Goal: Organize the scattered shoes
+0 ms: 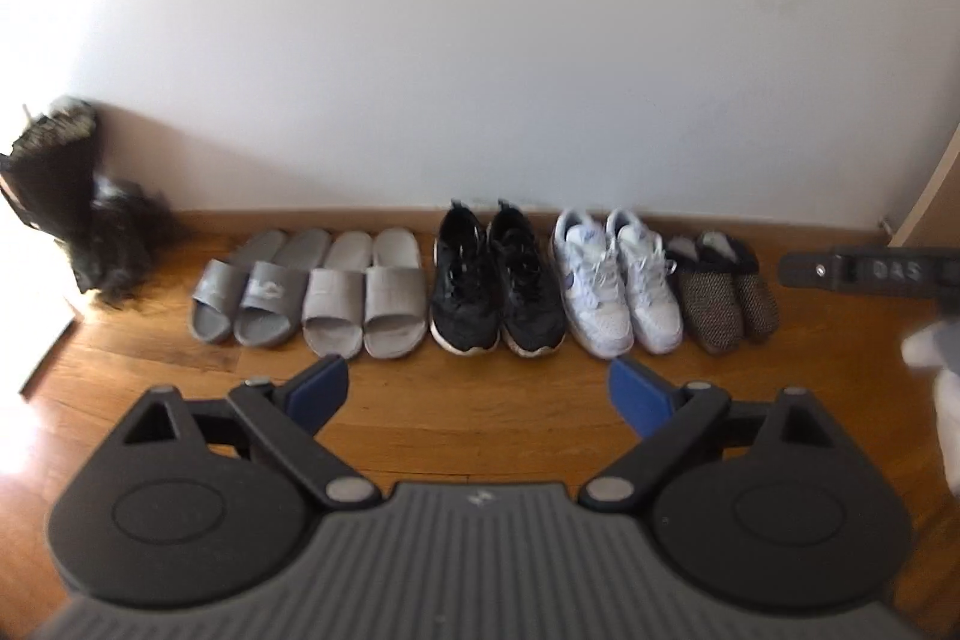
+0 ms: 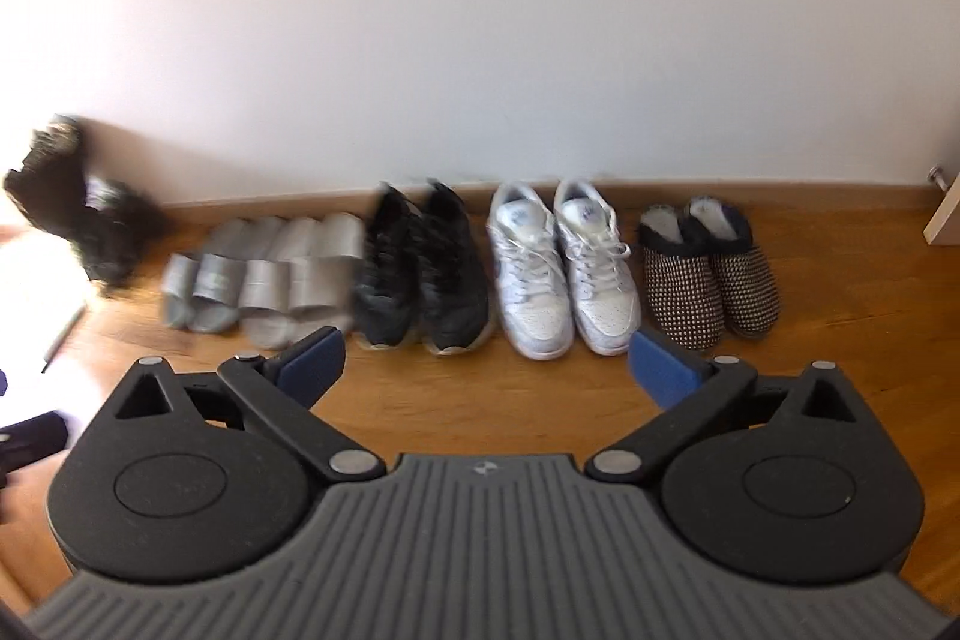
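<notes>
- Left gripper nearest, blue fingers spread wide, nothing between.
- Right gripper likewise spread wide and empty.
- Bare floor between the fingers and the shoes, well apart.
- Beyond, in a row along the wall, toes toward the grippers: dark grey slides, light grey slides, black sneakers, white sneakers, dotted slippers.
- Pairs side by side, touching or nearly so.
- Black boots at the far left corner.
</notes>
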`<action>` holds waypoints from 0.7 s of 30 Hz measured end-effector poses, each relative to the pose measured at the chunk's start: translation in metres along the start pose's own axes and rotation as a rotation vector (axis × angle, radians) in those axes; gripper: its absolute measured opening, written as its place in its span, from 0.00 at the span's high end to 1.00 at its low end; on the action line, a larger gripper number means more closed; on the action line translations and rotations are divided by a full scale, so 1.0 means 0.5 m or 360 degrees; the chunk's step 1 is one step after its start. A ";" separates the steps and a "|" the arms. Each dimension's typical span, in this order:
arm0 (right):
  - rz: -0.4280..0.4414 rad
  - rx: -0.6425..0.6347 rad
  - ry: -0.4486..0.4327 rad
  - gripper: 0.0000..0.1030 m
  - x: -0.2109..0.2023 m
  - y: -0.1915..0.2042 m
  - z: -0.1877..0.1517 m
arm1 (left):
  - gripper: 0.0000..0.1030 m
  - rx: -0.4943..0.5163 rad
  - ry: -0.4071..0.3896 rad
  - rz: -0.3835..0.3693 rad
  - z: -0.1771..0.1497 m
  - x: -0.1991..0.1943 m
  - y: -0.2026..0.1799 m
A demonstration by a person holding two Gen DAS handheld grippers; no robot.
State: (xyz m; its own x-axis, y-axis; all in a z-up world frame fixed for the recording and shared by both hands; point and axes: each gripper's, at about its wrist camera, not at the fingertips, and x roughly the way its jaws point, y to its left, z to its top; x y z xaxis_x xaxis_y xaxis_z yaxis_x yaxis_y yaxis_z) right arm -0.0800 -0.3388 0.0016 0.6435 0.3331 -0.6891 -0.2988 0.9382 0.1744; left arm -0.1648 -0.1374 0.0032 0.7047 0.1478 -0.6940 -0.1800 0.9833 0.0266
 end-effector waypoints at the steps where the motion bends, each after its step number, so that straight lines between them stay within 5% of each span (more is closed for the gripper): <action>1: 0.0000 -0.0046 -0.0032 0.01 -0.045 0.017 -0.008 | 0.02 0.0030 0.0005 -0.0007 0.003 -0.024 -0.011; 5: -0.0027 -0.0077 -0.0220 0.01 -0.203 0.047 -0.069 | 0.00 -0.0071 -0.0098 -0.0088 -0.031 -0.164 -0.035; 8: -0.0040 -0.0048 -0.0266 0.01 -0.263 0.033 -0.124 | 0.00 -0.0106 -0.0135 -0.0112 -0.072 -0.196 -0.044; 13: -0.0102 0.0034 -0.0153 0.01 -0.263 0.019 -0.175 | 0.00 -0.0043 -0.0224 0.0068 -0.109 -0.181 -0.057; 21: -0.0154 0.0068 -0.0198 0.01 -0.255 0.024 -0.187 | 0.00 -0.0053 -0.0233 0.0060 -0.135 -0.165 -0.053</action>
State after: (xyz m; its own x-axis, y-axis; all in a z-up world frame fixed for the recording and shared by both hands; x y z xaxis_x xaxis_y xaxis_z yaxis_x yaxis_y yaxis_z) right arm -0.2312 -0.3789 0.0258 0.7510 0.2477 -0.6120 -0.2029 0.9687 0.1432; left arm -0.2643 -0.1829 0.0110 0.7890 0.2009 -0.5807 -0.2291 0.9731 0.0254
